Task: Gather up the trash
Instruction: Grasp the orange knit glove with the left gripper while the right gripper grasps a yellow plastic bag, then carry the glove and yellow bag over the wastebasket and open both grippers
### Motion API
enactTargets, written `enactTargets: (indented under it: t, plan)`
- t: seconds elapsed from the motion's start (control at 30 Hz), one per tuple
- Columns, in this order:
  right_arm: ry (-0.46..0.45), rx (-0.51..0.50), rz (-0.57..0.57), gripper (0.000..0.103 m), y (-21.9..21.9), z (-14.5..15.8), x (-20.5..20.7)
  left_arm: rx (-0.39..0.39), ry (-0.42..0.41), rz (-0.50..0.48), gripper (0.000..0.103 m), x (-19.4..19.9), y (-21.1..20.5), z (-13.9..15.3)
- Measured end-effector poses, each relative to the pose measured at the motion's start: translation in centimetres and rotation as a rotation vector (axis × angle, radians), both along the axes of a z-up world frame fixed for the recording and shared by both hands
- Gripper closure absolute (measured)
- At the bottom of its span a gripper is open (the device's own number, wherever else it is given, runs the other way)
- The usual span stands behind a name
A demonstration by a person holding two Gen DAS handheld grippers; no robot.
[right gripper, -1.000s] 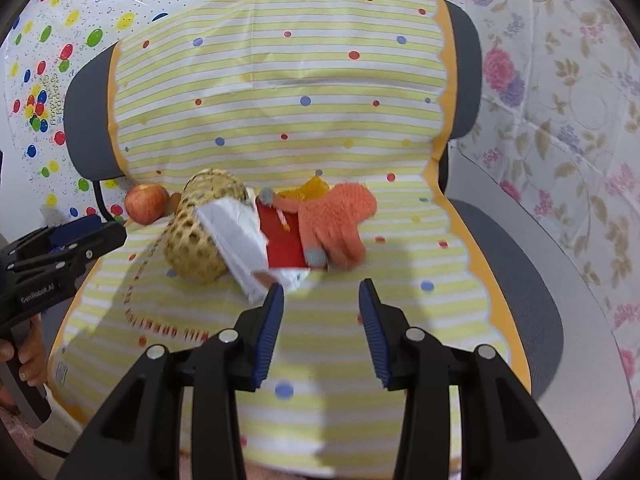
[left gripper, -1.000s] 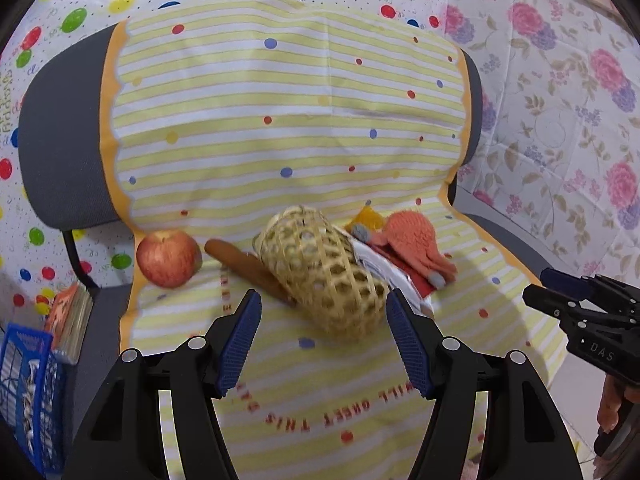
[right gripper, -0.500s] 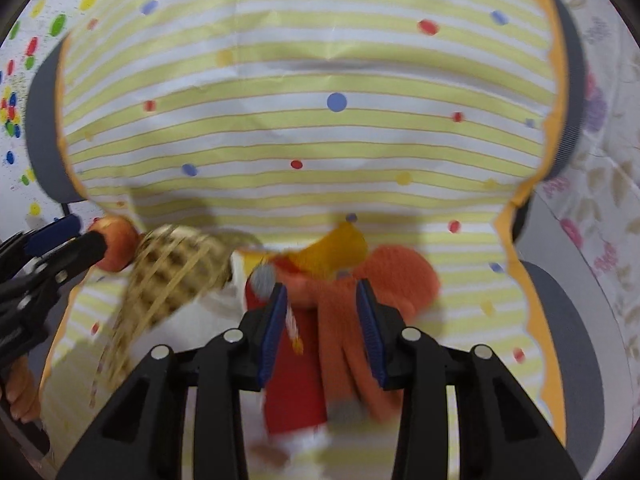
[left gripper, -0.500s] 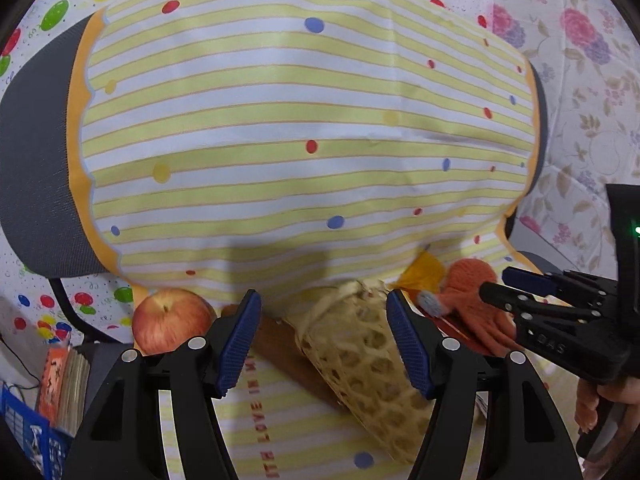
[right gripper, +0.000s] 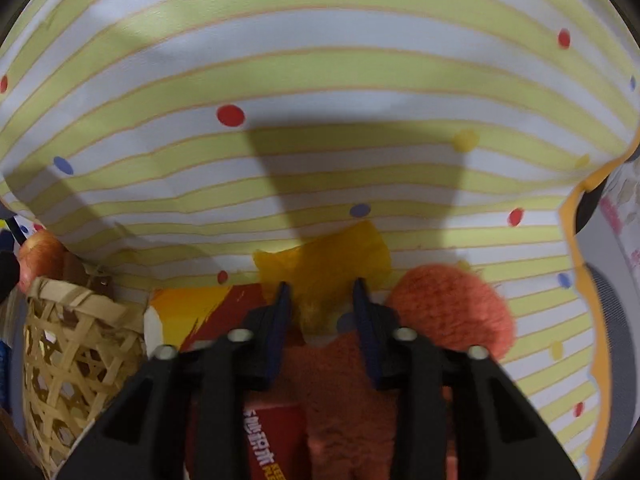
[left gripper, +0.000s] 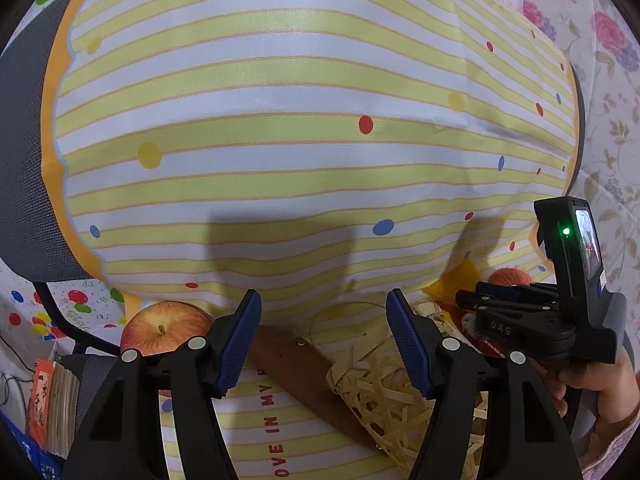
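Closing your right gripper [right gripper: 320,300] around the yellow scrap [right gripper: 328,264]; left gripper [left gripper: 324,340] spread, empty; nothing visibly binned in basket [right gripper: 72,360] yet.

- One apple [left gripper: 166,328] on the striped chair cover [left gripper: 280,140]
- One woven basket [right gripper: 68,364]
- One orange glove [right gripper: 448,312]
- One yellow wrapper scrap [right gripper: 332,264]
- One red packet [right gripper: 212,308]
- One brown sheath [left gripper: 296,368]
- Two grippers: left [left gripper: 324,340], right [right gripper: 320,312]

The yellow scrap [right gripper: 332,264] I'm after lies crumpled on the striped cloth [right gripper: 320,80], its lower edge between my right hand-held gripper's [right gripper: 320,300] closing jaws, beside the red wrapper [right gripper: 208,308], with the woven basket [right gripper: 72,344] on its side to the left.
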State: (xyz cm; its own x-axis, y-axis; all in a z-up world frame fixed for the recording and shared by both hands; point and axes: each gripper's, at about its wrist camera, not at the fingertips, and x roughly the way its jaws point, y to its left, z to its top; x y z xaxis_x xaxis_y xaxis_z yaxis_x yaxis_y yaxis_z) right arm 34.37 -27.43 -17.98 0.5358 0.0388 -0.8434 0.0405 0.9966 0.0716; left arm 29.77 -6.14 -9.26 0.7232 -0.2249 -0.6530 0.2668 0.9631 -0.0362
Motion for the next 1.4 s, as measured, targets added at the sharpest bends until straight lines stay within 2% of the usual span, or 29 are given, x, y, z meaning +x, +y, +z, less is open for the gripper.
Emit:
enactTargets:
  t: [0.03,0.07,0.1,0.3,0.4,0.57,0.7,0.83,0.93,1.03,1.23,1.3,1.37,1.4]
  plan:
    - [0.007,0.016,0.005,0.095,-0.1,0.0,0.0,0.0,0.0,0.003,0.037,-0.1,0.1,0.1]
    - [0.001,0.037,0.012,0.098,-0.2,0.2,-0.1,-0.003,-0.001,0.006,0.037,-0.4,0.3,0.4]
    - [-0.017,0.043,0.013,0.098,-0.3,0.6,-0.3,-0.003,-0.004,0.007,0.037,-0.7,0.4,0.7]
    - [-0.208,0.017,0.016,0.099,-1.6,7.6,-5.3,0.001,-0.056,-0.029,0.037,-3.0,-1.1,3.5]
    - [-0.249,-0.035,-0.004,0.099,-2.7,9.8,-8.6,-0.008,-0.059,-0.066,0.037,-4.2,-3.3,4.2]
    - [-0.289,-0.108,-0.083,0.099,-6.9,11.4,-14.8,-0.009,-0.031,-0.148,0.037,-6.1,-8.5,3.8]
    - [-0.312,-0.117,-0.14,0.099,-10.0,11.9,-18.2,0.005,0.005,-0.211,0.037,-7.4,-12.5,2.9]
    - [-0.31,-0.106,-0.164,0.099,-11.4,11.8,-19.9,0.028,0.065,-0.234,0.037,-7.0,-16.2,1.0]
    - [-0.311,-0.089,-0.175,0.099,-11.9,11.0,-20.7,0.066,0.087,-0.229,0.037,-6.2,-18.3,-0.6]
    - [-0.31,-0.072,-0.188,0.099,-12.1,10.7,-21.0,0.078,0.144,-0.203,0.031,-4.9,-20.1,-2.0]
    - [-0.309,-0.04,-0.205,0.099,-13.4,10.1,-21.6,0.12,0.226,-0.159,0.031,-2.5,-22.6,-4.5]
    - [-0.307,-0.029,-0.203,0.099,-13.6,9.9,-21.8,0.128,0.242,-0.154,0.033,-2.0,-22.9,-5.2]
    - [-0.304,-0.027,-0.2,0.099,-13.6,9.7,-22.1,0.129,0.259,-0.148,0.046,-1.5,-22.9,-5.7]
    - [-0.303,-0.025,-0.198,0.099,-13.5,9.6,-22.2,0.117,0.279,-0.155,0.062,-1.2,-22.8,-6.0]
